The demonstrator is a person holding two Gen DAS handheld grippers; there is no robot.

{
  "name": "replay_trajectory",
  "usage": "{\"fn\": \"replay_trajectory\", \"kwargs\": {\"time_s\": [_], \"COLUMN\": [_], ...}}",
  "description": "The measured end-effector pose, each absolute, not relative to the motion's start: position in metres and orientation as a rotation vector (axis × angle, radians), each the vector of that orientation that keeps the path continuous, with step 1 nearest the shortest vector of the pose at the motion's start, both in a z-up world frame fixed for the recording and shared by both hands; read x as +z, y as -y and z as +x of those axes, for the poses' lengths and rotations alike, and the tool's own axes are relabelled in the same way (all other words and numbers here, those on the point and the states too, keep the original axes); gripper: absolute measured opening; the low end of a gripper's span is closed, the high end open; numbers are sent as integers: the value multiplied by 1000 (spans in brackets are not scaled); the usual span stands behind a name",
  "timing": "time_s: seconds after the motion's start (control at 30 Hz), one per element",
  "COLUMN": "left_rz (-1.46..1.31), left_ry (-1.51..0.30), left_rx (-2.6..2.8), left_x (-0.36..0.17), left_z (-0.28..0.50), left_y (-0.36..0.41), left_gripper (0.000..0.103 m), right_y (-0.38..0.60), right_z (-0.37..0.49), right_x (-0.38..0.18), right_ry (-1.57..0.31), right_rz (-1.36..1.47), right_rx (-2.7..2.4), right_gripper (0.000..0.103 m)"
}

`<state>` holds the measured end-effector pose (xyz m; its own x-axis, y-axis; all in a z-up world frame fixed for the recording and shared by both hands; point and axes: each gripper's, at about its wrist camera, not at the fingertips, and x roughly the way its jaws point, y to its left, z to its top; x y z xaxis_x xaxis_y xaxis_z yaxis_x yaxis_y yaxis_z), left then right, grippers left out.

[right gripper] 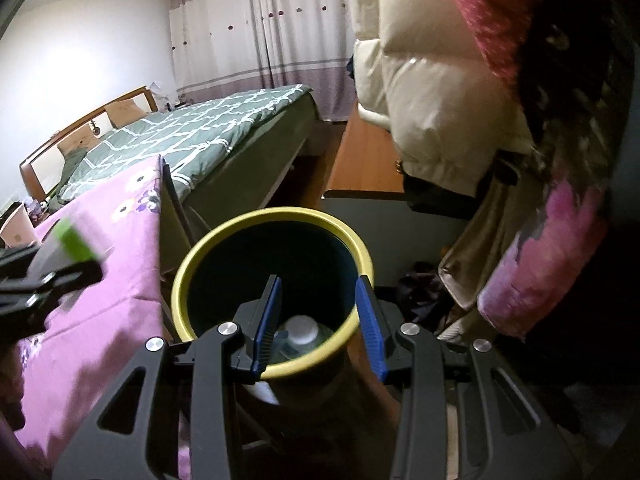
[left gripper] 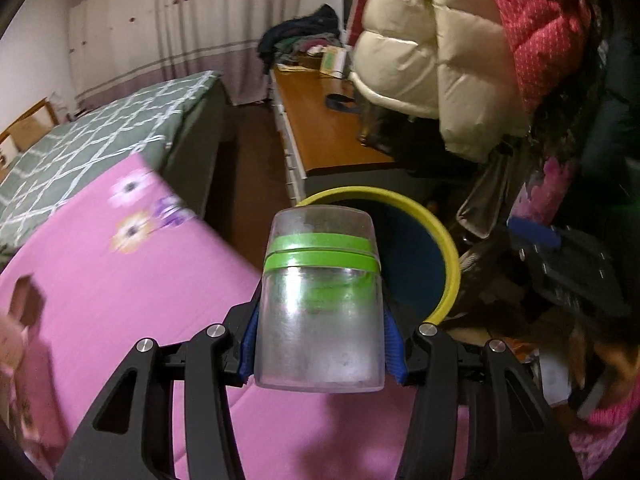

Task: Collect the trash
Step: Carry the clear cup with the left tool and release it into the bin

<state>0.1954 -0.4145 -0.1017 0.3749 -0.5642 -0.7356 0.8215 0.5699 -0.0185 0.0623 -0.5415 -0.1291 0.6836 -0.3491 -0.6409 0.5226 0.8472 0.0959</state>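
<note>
The plastic jar (left gripper: 318,304), a clear container with a green band, is clamped between the blue pads of the left gripper (left gripper: 319,344), held above the pink floral cloth (left gripper: 120,300). Beyond the jar, at 1 o'clock in the left wrist view, stands the bin (left gripper: 450,256) with a yellow rim and dark interior. The right gripper (right gripper: 318,322) hangs over the bin mouth with its fingers parted and nothing between them; a bottle with a white cap (right gripper: 301,330) already lies inside. In the right wrist view the left gripper and its jar appear blurred at 9 o'clock. Farther off, a bed (right gripper: 192,136) lies at 11 o'clock. Step in hand, by judgement: carrying the jar to the bin. The next move calls for centring the jar over the opening before releasing.
</note>
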Motion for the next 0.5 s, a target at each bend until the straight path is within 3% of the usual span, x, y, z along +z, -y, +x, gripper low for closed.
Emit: {"fn": "replay_trajectory", "kwargs": {"time_s": [0.43,0.5], "left_rz": [414,393], "left_ry": [-799,-787], "left_rx": [-927,-910], "left_x": [-131,-129], "left_z": [217,219], "left_y": [499,495], "left_gripper": [51,82], "right_y": [565,564], "right_z": [46,47], "right_x": [-139,-140], "right_ry": [-674,-677], "right_rz": [311,312], "right_rx": [-533,-532], "right_gripper": [37,37]}}
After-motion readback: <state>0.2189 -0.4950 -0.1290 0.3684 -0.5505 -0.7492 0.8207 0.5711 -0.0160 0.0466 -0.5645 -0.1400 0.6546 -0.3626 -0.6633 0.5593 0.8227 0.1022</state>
